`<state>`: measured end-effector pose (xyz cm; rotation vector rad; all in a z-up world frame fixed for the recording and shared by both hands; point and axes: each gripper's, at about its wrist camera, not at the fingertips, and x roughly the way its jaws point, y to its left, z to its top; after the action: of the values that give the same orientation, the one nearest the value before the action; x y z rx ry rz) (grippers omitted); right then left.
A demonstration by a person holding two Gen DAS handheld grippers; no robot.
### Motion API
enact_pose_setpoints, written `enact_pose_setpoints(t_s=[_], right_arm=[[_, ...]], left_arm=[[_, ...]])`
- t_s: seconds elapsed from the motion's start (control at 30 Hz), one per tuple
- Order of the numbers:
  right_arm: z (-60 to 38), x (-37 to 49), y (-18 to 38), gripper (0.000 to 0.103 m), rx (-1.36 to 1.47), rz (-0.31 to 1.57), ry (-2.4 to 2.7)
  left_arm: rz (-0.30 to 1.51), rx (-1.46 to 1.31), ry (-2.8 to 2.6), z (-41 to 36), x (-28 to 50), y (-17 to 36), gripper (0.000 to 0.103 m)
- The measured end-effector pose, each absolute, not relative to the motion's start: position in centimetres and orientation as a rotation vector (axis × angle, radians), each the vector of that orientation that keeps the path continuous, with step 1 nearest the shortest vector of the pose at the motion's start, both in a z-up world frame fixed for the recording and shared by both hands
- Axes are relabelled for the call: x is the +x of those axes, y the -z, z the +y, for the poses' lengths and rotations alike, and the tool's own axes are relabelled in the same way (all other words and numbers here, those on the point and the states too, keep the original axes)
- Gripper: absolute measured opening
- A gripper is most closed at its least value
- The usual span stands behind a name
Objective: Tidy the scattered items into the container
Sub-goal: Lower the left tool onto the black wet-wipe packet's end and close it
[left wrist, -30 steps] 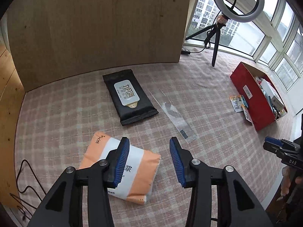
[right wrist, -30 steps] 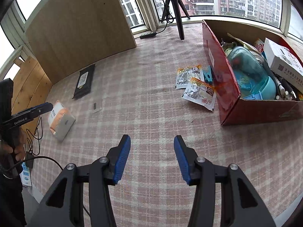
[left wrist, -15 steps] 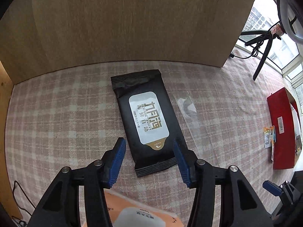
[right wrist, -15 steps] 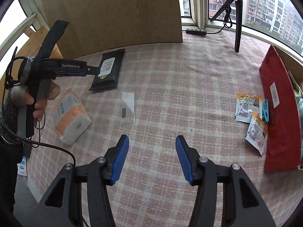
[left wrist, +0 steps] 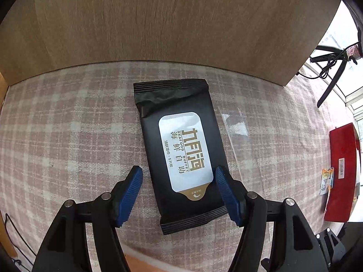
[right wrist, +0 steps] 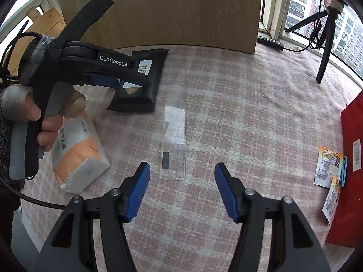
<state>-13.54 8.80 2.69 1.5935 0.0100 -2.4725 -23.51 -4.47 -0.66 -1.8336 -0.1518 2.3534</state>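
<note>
- The left gripper (left wrist: 179, 195) hangs steeply over the black wipes pack (left wrist: 179, 149), jaws wide and just been opening further; the pack's near end lies between the blue pads, the right pad at or over its edge, the left pad with a strip of cloth between. Nothing is gripped yet.
- The pack's long axis runs from the lower middle of the left wrist view up toward the wooden board (left wrist: 158, 22), roughly along the gripper's pointing line, so the jaws span its short width. I judge a straight descent and close would take it.
- The right gripper (right wrist: 182, 190) is also open and empty, jaws just been widening, with bare checked cloth (right wrist: 249, 117) between the pads. A clear sleeve (right wrist: 174, 140) lies just beyond its fingertips, long axis pointing away up the frame.
- The left hand is the nearer to the pack; the right is nearer to the sleeve.
- The right wrist view alone shows the person's hand (right wrist: 34, 117) on the left tool, the orange tissue pack (right wrist: 77, 156) beside it and the snack sachets (right wrist: 329, 167) against the red container (right wrist: 349, 181) at the right edge.
- The left wrist view alone shows how the pads stand to the pack's sides; the container (left wrist: 340, 172) sits well apart at its right edge.
</note>
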Motion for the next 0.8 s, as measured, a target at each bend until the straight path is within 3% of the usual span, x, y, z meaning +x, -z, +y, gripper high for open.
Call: enact_pose_setpoints(t_s=[0.17, 0.33, 0.7, 0.77, 0.8], right_arm=[[7.3, -13.9, -1.8, 0.058, 1.602, 0.109, 2.466], [7.4, -14.2, -1.4, 0.058, 1.611, 0.116, 2.479], [7.2, -15.1, -0.4, 0.058, 1.632, 0.169, 2.496], [7.3, -15.3, -0.5, 0.055, 1.638, 0.162, 2.495], [7.4, -15.4, -0.6, 0.047, 1.640, 0.158, 2.496]], left_arm=[[-0.139, -1.815, -2.358, -3.5, -23.3, 0.7, 0.062], [-0.158, -1.778, -2.369, -2.2, -22.7, 0.4, 0.043], [-0.209, -1.746, -2.385, -3.2, -23.1, 0.0, 0.022], [-0.211, -1.739, -2.389, -3.8, -23.5, 0.2, 0.019], [-0.214, -1.733, -2.387, -3.9, -23.6, 0.3, 0.018]])
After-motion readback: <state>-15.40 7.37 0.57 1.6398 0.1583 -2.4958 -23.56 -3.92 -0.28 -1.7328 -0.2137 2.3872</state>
